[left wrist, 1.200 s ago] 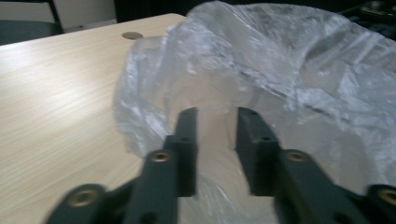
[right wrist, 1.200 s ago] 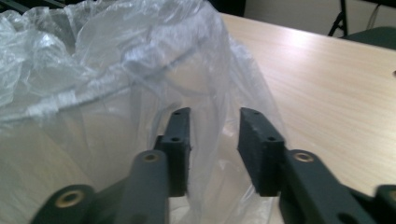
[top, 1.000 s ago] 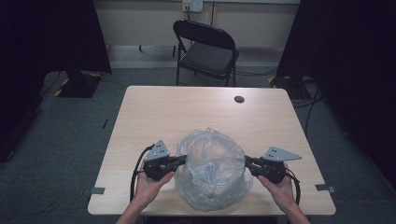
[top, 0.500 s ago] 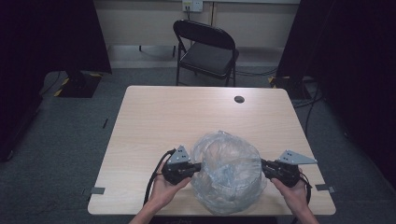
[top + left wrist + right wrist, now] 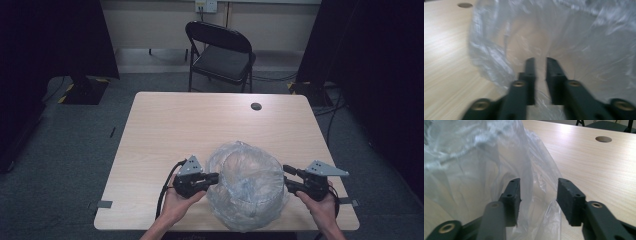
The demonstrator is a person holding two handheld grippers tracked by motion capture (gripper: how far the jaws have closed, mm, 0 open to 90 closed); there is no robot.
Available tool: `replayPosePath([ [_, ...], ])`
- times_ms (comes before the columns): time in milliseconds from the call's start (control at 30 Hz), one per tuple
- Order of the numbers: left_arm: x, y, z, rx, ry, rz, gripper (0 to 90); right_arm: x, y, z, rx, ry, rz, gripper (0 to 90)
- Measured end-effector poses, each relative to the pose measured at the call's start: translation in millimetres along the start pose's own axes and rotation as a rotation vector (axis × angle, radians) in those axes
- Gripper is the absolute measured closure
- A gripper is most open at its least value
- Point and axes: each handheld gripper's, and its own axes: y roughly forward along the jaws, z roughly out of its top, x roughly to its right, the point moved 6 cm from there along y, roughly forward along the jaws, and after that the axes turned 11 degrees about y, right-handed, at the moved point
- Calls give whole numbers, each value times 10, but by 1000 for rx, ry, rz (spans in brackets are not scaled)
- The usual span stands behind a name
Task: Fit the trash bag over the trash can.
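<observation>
A large clear plastic bag [image 5: 247, 187] lies puffed up on the near part of the wooden table [image 5: 200, 125]. My left gripper [image 5: 216, 177] is at the bag's left side and my right gripper [image 5: 286, 177] at its right side, each held in a hand. In the left gripper view the bag [image 5: 574, 37] billows around my left gripper [image 5: 541, 60]. Its jaws have just been opening and stand a narrow gap apart, with loose film between them. In the right gripper view my right gripper [image 5: 539, 181] has also just been opening, and a fold of the bag [image 5: 474, 157] hangs loose between its wide-apart jaws.
A round cable hole [image 5: 256, 106] sits near the table's far edge. A black folding chair [image 5: 220, 50] stands beyond the table. Dark curtains hang to the left and right. Cables trail from both grippers toward the near edge.
The bag and both grippers have shifted to the right along the near edge. Both pairs of jaws, earlier pinched on the film, now stand apart.
</observation>
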Motion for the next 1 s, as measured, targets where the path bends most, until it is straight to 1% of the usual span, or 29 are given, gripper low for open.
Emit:
replayPosePath([
  [67,-31,-92,10,10,-6,23,632,15,-50,40,13,7,-4,472],
  [133,-69,-196,17,20,-5,58,524,29,-108,65,21,10,-5,441],
  [167,-96,-252,19,31,-11,76,477,37,-137,74,23,12,-7,427],
  [267,-219,-439,-18,45,-23,146,393,44,-224,102,32,18,-13,360],
  [333,-322,-537,-100,24,-38,201,350,32,-279,128,43,14,-6,341],
  [367,-373,-570,-159,8,-46,221,340,23,-305,145,48,12,-3,316],
  [400,-421,-593,-228,-12,-50,234,333,10,-331,165,56,10,5,305],
  [467,-515,-598,-393,-73,-58,256,329,-23,-367,216,69,6,10,302],
  [533,-571,-573,-550,-130,-60,268,315,-78,-388,299,91,1,19,304],
  [600,-586,-535,-676,-182,-47,269,310,-151,-402,394,108,-13,29,324],
  [667,-600,-493,-767,-218,-49,255,306,-230,-404,488,126,-23,54,399],
  [700,-613,-471,-804,-239,-43,254,301,-275,-394,529,134,-31,70,420],
  [733,-626,-451,-838,-259,-37,263,300,-324,-373,562,134,-41,86,447],
  [800,-636,-408,-892,-306,-22,269,297,-431,-307,596,123,-65,123,510],
  [833,-635,-390,-904,-315,-12,269,295,-481,-264,597,108,-78,136,517],
  [900,-620,-359,-924,-314,-22,257,292,-558,-165,591,79,-89,154,510],
  [933,-614,-345,-940,-326,-19,258,293,-588,-113,587,62,-94,162,501],
  [967,-612,-335,-958,-343,-4,262,293,-610,-65,586,48,-99,162,499],
  [1000,-607,-324,-977,-355,2,260,293,-627,-17,589,36,-104,164,503],
])
